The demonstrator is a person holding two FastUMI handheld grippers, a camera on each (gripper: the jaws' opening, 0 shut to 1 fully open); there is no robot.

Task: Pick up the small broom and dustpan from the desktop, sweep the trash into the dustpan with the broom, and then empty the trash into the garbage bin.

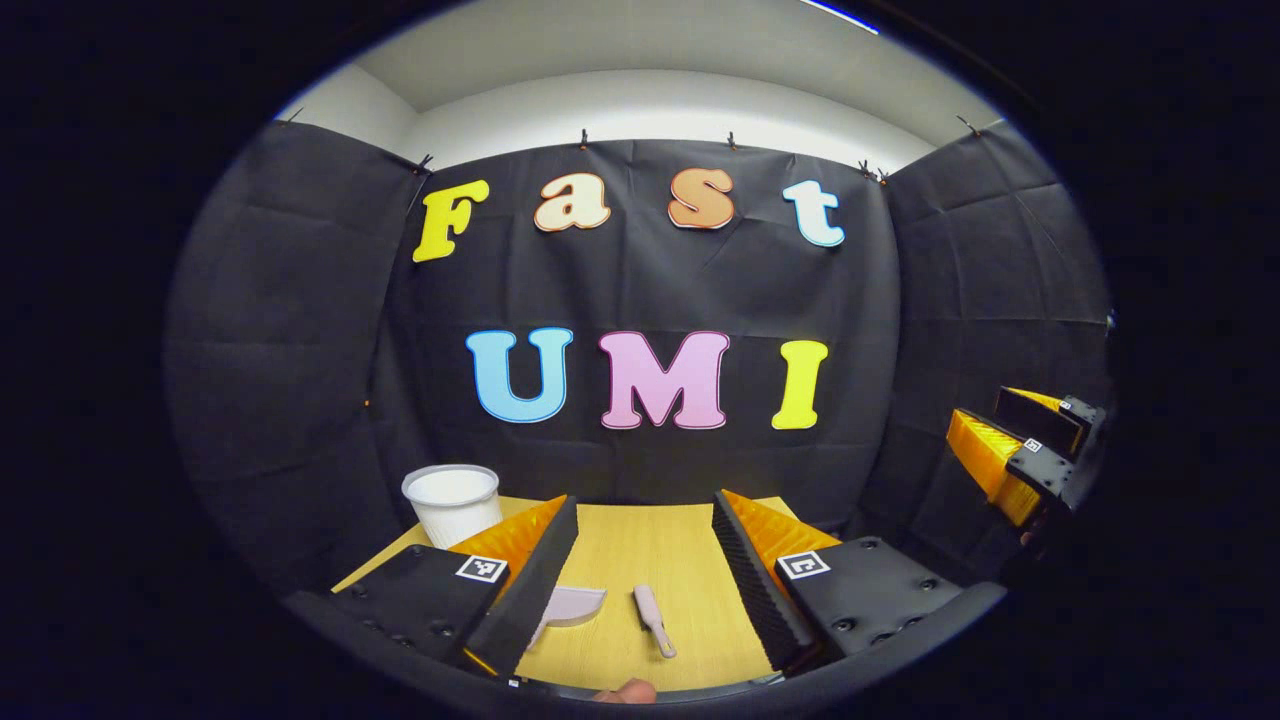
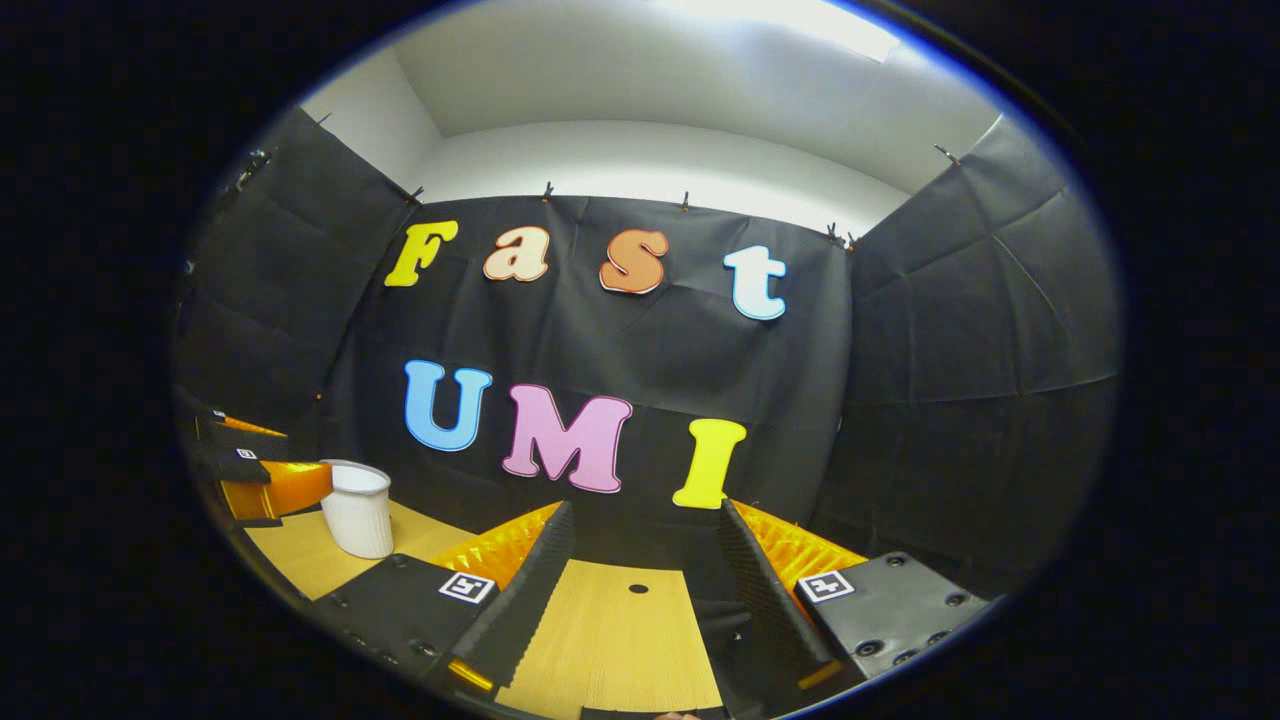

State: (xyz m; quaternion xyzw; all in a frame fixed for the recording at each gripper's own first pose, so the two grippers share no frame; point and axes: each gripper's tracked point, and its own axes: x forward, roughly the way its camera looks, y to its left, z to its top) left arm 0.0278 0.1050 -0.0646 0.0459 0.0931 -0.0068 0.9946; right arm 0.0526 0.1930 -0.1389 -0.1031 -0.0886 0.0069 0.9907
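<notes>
While small broom (image 1: pixel 653 619) lies flat on desktop (image 1: pixel 640 545), dustpan (image 1: pixel 572 605) sits just left of it, apart. White garbage bin (image 1: pixel 454 503) stands beyond dustpan, at desktop's far left corner. Left gripper (image 1: pixel 640 580) hovers above broom, fingers spread, empty. Right gripper (image 2: pixel 640 600) likewise released, over bare desktop.

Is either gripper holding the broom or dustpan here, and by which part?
Nothing is held. The left gripper and right gripper are both open; the broom and dustpan lie untouched on the desktop.
</notes>
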